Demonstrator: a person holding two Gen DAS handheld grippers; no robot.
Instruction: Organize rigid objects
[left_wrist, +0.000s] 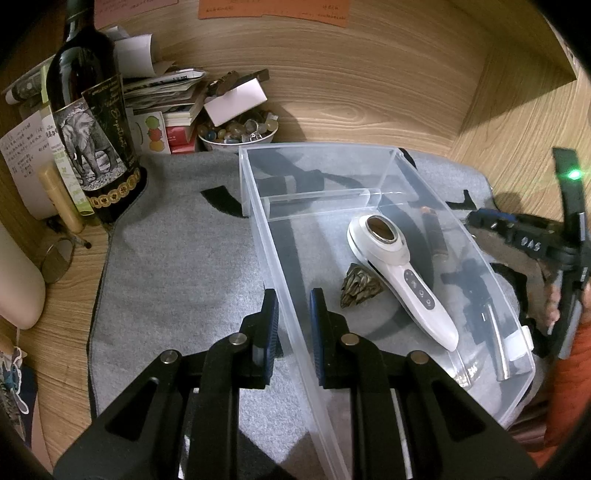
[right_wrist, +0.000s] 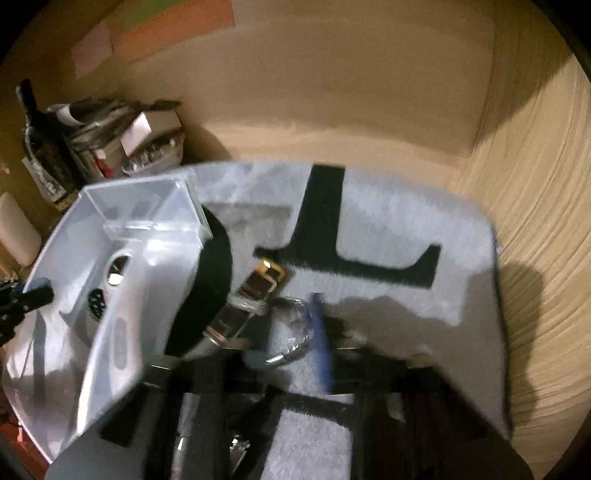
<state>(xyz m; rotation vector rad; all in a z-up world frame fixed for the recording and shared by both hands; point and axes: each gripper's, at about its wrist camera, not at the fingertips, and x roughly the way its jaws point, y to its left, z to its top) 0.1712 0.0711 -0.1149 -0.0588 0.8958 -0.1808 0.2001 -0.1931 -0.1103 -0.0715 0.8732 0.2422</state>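
Left tongs (left_wrist: 293, 321) straddle bin (left_wrist: 258, 236) wall; massager (left_wrist: 402, 284), pinecone (left_wrist: 360, 290) inside

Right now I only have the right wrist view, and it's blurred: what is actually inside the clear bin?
Observer: A white handheld device lies diagonally on the floor of the clear bin, its round head toward the far end.
Operator: Anything beside it?
Observer: A small bronze-coloured faceted ornament lies against its left side, and a dark cylinder lies on its right.
Operator: And where is the left gripper?
Observer: The left gripper straddles the bin's left wall, fingers open, one on each side of it.
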